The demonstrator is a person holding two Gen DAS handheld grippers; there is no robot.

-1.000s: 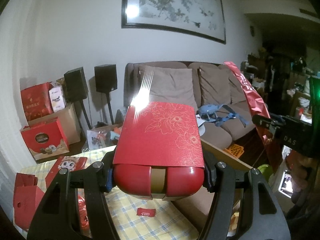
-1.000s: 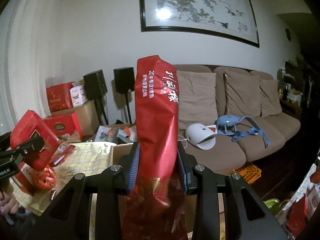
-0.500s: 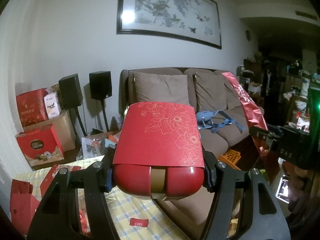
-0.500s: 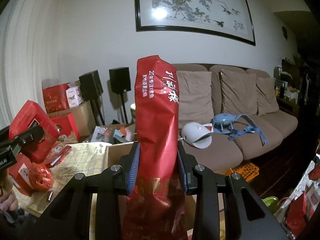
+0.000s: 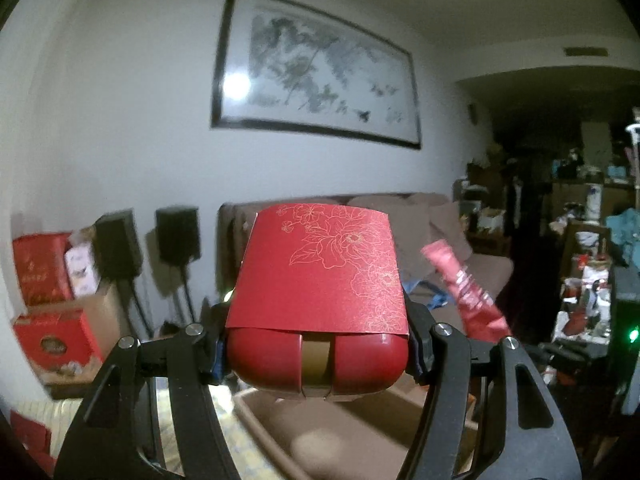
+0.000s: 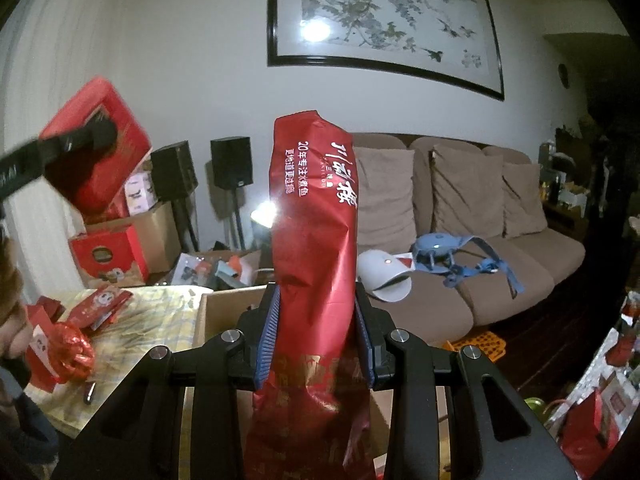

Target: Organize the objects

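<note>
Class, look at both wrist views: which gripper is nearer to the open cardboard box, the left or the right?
Right. The right gripper, shut on the red foil bag, sits directly over the cardboard box. The left gripper, clamping the red case, is raised well above and left of it.

We look out from just behind each gripper's fingers [image 5: 416, 344], close enough that what they hold fills the middle. Our left view faces nearly level toward the wall; our right view tilts slightly down. Both share the framed painting [image 6: 384, 24], the brown sofa [image 6: 460, 208], the two black speakers [image 5: 178, 234] and the cardboard box [image 6: 224, 308].
</note>
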